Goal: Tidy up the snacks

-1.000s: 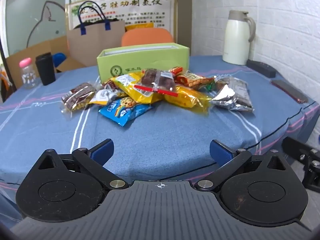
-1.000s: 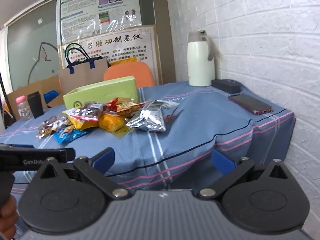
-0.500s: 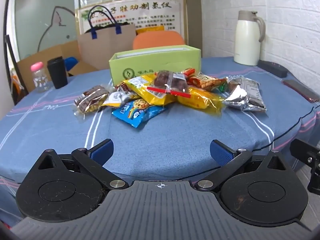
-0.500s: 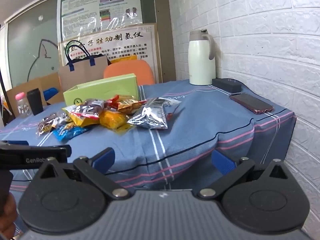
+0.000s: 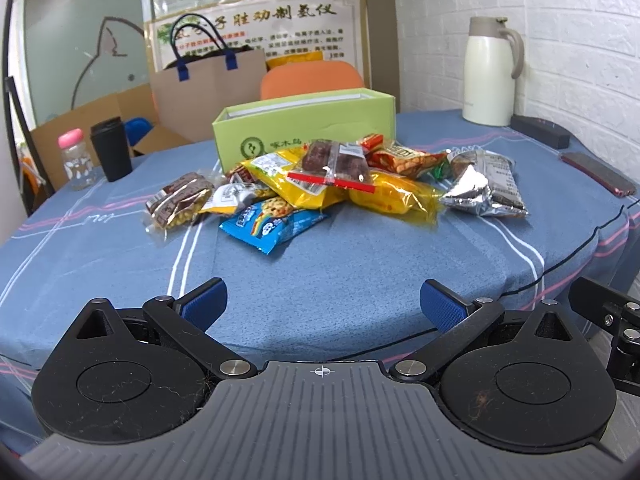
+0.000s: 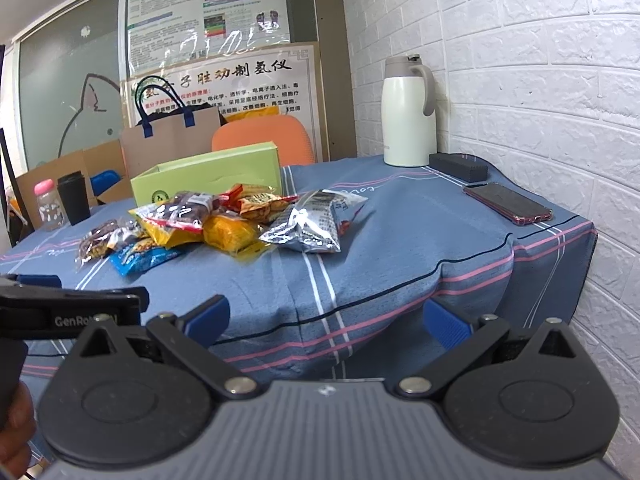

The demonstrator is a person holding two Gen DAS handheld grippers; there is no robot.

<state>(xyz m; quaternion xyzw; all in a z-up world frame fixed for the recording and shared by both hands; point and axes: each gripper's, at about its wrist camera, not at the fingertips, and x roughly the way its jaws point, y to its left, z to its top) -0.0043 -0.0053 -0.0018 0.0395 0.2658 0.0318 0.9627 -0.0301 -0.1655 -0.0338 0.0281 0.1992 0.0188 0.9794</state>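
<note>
A pile of snack packets lies mid-table in front of an open light-green box (image 5: 304,128). In the pile are a blue cookie packet (image 5: 272,222), yellow packets (image 5: 392,196), a clear bag of dark snacks with a red strip (image 5: 334,162), a silver packet (image 5: 484,190) and a brown packet (image 5: 178,200). My left gripper (image 5: 323,302) is open and empty, over the table's near edge, short of the pile. My right gripper (image 6: 326,320) is open and empty, off the table's near right corner. The box (image 6: 208,178) and silver packet (image 6: 316,220) also show in the right wrist view.
A white thermos jug (image 5: 492,76), a black bar (image 5: 540,132) and a phone (image 5: 598,172) sit at the right by the brick wall. A black cup (image 5: 111,148) and a pink-capped bottle (image 5: 76,160) stand far left. A paper bag (image 5: 208,88) and orange chair (image 5: 312,78) are behind.
Both grippers have risen and edged toward the table, so the pile sits lower in each view. Nothing on the table has moved. Both stay open.
</note>
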